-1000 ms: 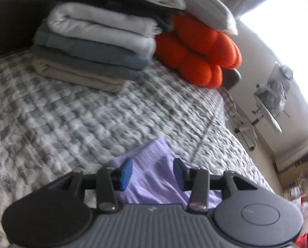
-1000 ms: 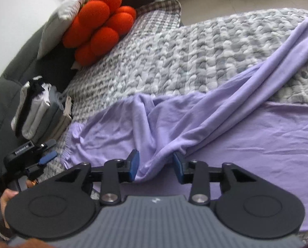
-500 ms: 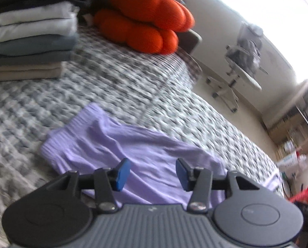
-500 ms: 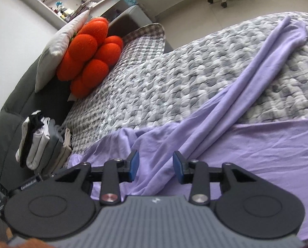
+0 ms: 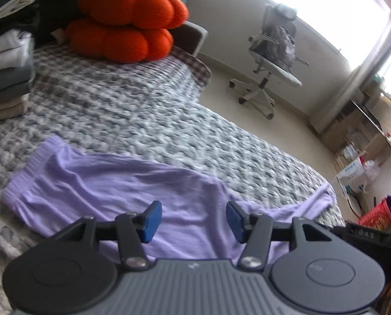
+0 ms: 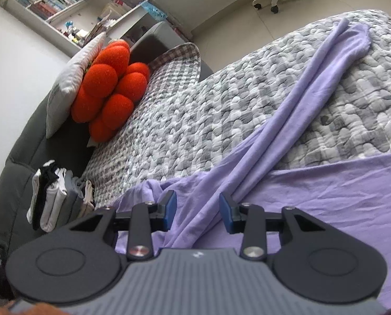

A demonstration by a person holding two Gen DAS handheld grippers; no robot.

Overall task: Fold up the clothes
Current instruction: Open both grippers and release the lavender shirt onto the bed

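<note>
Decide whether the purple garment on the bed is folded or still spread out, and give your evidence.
Spread out, not folded. The purple garment lies open and wrinkled across the bedspread, one sleeve stretched away from it; both grippers are open above it.

Faint pale marking resembling "0AS" on black device housing (image 5: 366, 236) at right edge of left wrist view — reading uncertain. Blue print on white cardboard box (image 5: 353, 174) on floor — too blurred to read. No other legible text.

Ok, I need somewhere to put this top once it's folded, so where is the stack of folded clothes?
The stack of folded clothes sits at the left edge of the left wrist view, on the grey checked quilt, just left of the orange cushion.
</note>
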